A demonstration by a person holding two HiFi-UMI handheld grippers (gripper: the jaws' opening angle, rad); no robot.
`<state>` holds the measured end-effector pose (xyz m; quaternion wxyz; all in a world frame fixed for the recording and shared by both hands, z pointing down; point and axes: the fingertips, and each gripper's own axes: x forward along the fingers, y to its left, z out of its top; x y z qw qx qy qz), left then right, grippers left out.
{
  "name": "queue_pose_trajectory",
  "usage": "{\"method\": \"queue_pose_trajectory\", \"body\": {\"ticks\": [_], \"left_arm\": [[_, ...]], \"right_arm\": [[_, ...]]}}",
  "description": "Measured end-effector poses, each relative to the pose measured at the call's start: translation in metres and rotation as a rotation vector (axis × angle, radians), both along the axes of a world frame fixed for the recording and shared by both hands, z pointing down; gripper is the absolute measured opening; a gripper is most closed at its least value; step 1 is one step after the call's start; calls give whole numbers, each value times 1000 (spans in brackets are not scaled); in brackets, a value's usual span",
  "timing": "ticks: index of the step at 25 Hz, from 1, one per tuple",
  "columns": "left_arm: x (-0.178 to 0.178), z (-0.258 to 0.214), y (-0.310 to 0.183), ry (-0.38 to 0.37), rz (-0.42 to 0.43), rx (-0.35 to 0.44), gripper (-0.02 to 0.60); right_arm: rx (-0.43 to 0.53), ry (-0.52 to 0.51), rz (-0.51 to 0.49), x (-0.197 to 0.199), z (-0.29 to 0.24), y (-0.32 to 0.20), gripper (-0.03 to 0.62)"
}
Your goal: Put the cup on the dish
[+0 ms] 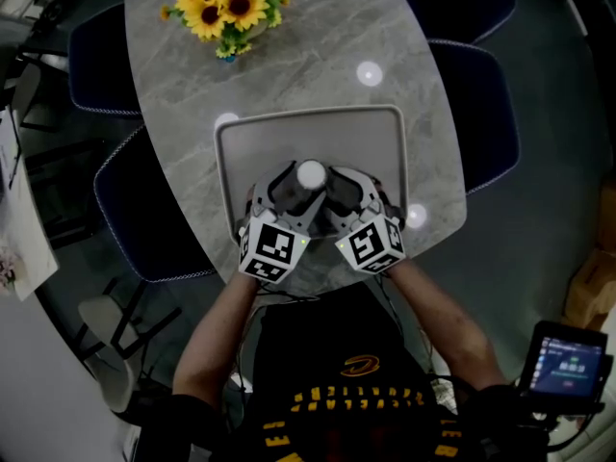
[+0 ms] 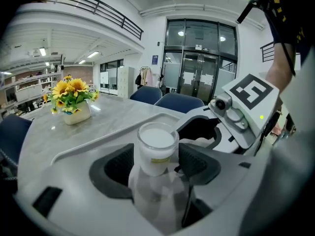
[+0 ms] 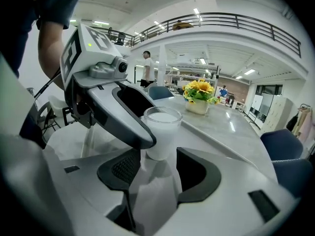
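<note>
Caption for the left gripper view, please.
Left gripper grips the cup over the tray, right gripper close alongside, sunflowers behind.

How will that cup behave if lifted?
The cup looks full of white liquid nearly to the rim, so probably heavy for its size and apt to spill if tilted. Its smooth clear wall may slip in the left gripper.

black yellow-printed shirt, grey left gripper, grey right gripper

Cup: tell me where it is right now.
In the head view the cup is over the near half of the grey dish, gripped by the left gripper, with the open right gripper close on its right.
</note>
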<state>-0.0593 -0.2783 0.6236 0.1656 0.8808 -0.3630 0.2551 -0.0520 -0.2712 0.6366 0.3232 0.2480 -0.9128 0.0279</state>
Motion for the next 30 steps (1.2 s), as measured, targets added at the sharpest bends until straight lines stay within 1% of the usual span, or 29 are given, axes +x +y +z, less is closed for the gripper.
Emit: {"method": "queue_pose_trajectory", "body": {"ticks": [4,6,11,16,17,19,20,21,23,24,27,30], "left_arm": [[-6,-3,2,-20,-25,1,274],[-10,-7,3,-13,-50,-6,273],[-17,-35,24,53,-135,-10,273],[-13,-63,46,103,-169,12,273],[-11,-71,50,118,-172,22,254],[-9,-93,61,158,-186,44,183],[-8,-104,66,179,-197,54,151],[-7,-114,69,198,-209,64,116],[-5,-127,73,223,-224,84,53],[-3,-132,75,230,-225,93,33],[3,-150,89,237,-218,113,2],[9,-167,105,255,-226,106,2]], "right_arm": [[-5,-24,13,7,-1,2,233],[-9,-42,24,10,-1,4,233],[-34,-121,84,17,-21,24,233],[-55,-239,156,24,-49,32,232],[-55,-261,169,27,-58,34,229],[-34,-301,181,32,-79,41,73],[-21,-323,183,35,-90,45,36],[-14,-347,187,37,-100,48,18],[-20,-399,201,42,-114,50,6],[-29,-423,210,45,-120,51,6],[-64,-483,241,49,-146,62,6],[-81,-516,275,55,-162,75,6]]}}
